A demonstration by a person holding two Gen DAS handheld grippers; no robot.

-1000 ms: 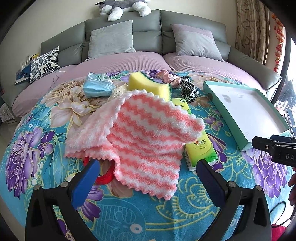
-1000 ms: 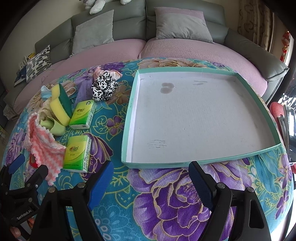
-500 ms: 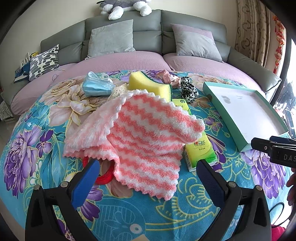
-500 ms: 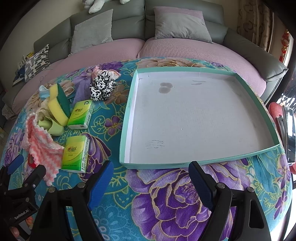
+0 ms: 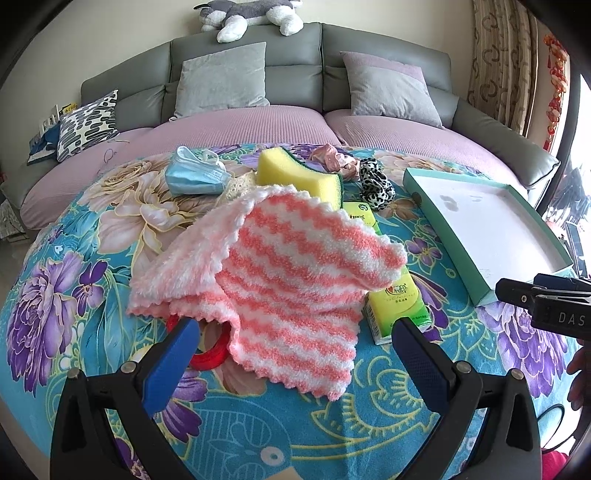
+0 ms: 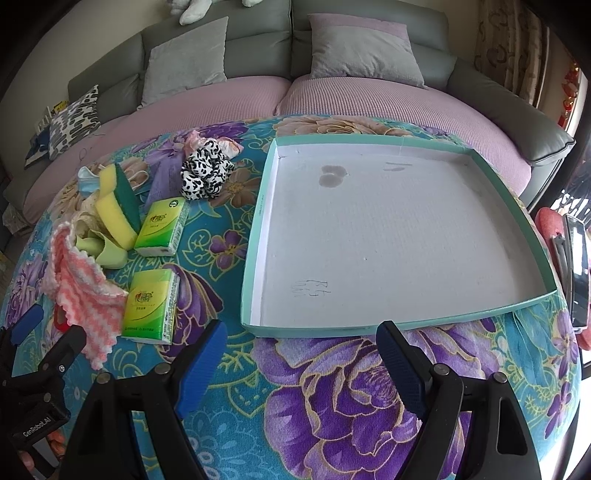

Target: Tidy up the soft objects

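A pink-and-white striped cloth (image 5: 280,269) lies crumpled on the floral table cover, just beyond my left gripper (image 5: 295,339), which is open and holds nothing. Behind the cloth are a yellow-green sponge (image 5: 295,173), a blue face mask (image 5: 194,177), a leopard-print scrunchie (image 5: 375,182), a pink scrunchie (image 5: 334,157) and two green tissue packs (image 6: 149,306) (image 6: 160,227). A shallow teal tray (image 6: 399,328) with a white floor lies in front of my right gripper (image 6: 301,334), open and empty.
A red ring (image 5: 210,354) pokes out from under the cloth. A grey and mauve sofa (image 5: 258,122) with cushions curves behind the table. A phone (image 6: 578,269) rests at the right edge. A plush toy (image 5: 251,11) lies on the sofa back.
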